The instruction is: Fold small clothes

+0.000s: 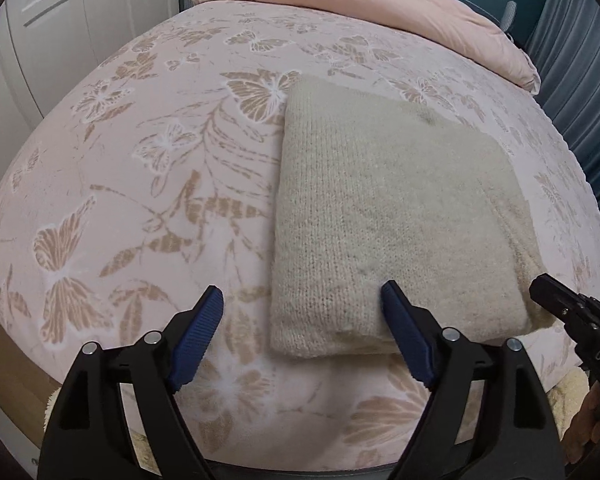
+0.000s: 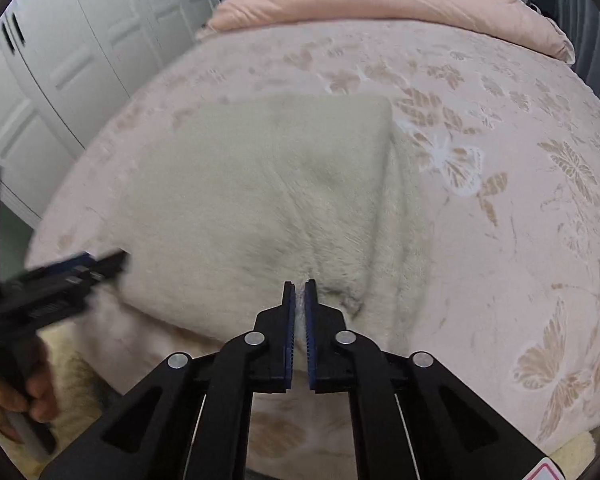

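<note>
A folded beige knit sweater [image 1: 380, 200] lies on the pink butterfly bedspread [image 1: 140, 208]. My left gripper [image 1: 302, 290] hangs open over the sweater's near left corner; its right fingertip [image 1: 392, 292] is over the knit and its left one is over the bedspread, with nothing pinched. In the right wrist view the sweater [image 2: 260, 200] fills the middle, and my right gripper [image 2: 299, 285] is shut on a small tuft of its near edge. That right gripper [image 1: 544, 286] also shows at the sweater's near right corner. The left gripper [image 2: 100, 264] appears blurred at the left, held by a hand [image 2: 16, 400].
A rolled pink duvet [image 1: 380, 4] lies across the far end of the bed. White wardrobe doors [image 2: 60, 64] stand to the left, and blue curtains [image 1: 576, 80] hang on the right. A fluffy cream rug [image 2: 72, 352] shows below the bed's near edge.
</note>
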{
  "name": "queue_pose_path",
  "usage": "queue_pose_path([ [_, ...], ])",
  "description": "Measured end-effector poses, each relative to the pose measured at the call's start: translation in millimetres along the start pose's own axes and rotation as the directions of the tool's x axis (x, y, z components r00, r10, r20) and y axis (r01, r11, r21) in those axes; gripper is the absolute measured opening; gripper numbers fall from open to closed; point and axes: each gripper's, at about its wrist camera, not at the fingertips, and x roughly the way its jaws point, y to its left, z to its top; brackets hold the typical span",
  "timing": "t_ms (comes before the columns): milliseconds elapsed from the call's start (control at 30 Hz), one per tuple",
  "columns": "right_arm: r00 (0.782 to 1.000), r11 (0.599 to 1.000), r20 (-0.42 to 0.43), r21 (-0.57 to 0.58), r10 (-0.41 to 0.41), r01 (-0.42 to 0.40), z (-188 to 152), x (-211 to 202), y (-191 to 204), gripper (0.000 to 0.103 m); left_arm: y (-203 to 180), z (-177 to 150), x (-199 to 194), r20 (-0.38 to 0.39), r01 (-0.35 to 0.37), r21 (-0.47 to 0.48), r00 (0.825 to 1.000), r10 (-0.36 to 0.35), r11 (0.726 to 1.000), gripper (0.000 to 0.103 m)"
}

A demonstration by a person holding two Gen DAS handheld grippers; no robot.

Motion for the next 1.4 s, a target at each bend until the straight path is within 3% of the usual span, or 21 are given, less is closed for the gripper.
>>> queue_pose_path([
  [67, 0.999, 0.997, 0.010, 0.048, 0.052, -0.052, -7, 7, -13, 0.000, 1, -3, 3, -0.010, 0.020, -0.011, 1.000, -0.020, 1.000, 0.084],
  [167, 0.995, 0.987, 0.057, 0.134, 0.079, -0.086, -1, -24, -14, 0.001, -2, -6, -10, 0.012, -0.002, 0.016, 1.000, 0.001, 1.000, 0.084],
  [333, 0.983, 0.984, 0.127, 0.101, 0.135, -0.148, 22, -50, 4, 0.003, -5, -10, -14, 0.012, -0.013, 0.024, 1.000, 0.013, 1.000, 0.083],
  [400, 0.992, 0.992, 0.079, 0.069, 0.097, -0.103, 29, -30, 6, 0.003, -6, -11, -8, -0.011, -0.023, 0.012, 1.000, 0.023, 1.000, 0.083],
  [467, 1.000, 0.998, 0.020, 0.065, -0.006, 0.005, 27, 3, -12, 0.000, -7, -13, -7, -0.014, -0.029, 0.007, 0.999, 0.029, 1.000, 0.083],
  [533, 0.999, 0.991, 0.041, 0.127, 0.030, -0.035, 20, 12, -33, 0.000, -10, -14, -10, -0.010, -0.031, 0.019, 0.999, 0.031, 0.999, 0.084],
  [600, 0.997, 0.980, 0.064, 0.188, 0.054, -0.065, 20, -8, -34, 0.000, -13, -16, -14, -0.010, -0.023, 0.034, 1.000, 0.023, 0.999, 0.084],
  [700, 0.990, 0.988, 0.128, 0.132, 0.066, -0.083, 14, -44, -12, 0.000, -17, -19, -16, 0.004, -0.054, 0.068, 0.999, 0.053, 0.996, 0.083],
  [767, 0.995, 0.997, 0.095, 0.065, 0.043, -0.049, 5, -42, -3, 0.000, -18, -21, -11, -0.013, -0.055, 0.069, 0.998, 0.056, 0.996, 0.083],
  [833, 0.999, 0.998, 0.013, 0.035, -0.046, 0.046, -7, -12, -11, 0.000, -17, -23, -6, -0.031, -0.060, 0.056, 0.998, 0.062, 0.997, 0.083],
  [967, 0.999, 0.988, 0.024, 0.152, 0.031, -0.034, -18, -12, -30, 0.000, -17, -26, -11, -0.033, -0.067, 0.049, 0.997, 0.069, 0.997, 0.083],
  [1133, 1.000, 0.995, 0.016, 0.102, 0.019, -0.020, -11, -21, -18, 0.000, -14, -26, -14, 0.003, -0.168, 0.096, 0.986, 0.169, 0.981, 0.084],
  [1233, 0.999, 0.991, 0.005, 0.131, 0.039, -0.040, -9, -20, -20, 0.000, -6, -23, -7, -0.027, -0.152, 0.082, 0.988, 0.155, 0.985, 0.084],
  [1333, 0.996, 0.984, 0.037, 0.158, 0.081, -0.086, -3, -30, -20, 0.002, -15, -27, -14, -0.014, -0.111, 0.149, 0.993, 0.115, 0.983, 0.084],
  [1400, 0.997, 0.986, 0.037, 0.149, 0.072, -0.076, 1, -28, -20, 0.002, -23, -30, -10, -0.005, -0.155, 0.210, 0.987, 0.160, 0.965, 0.084],
])
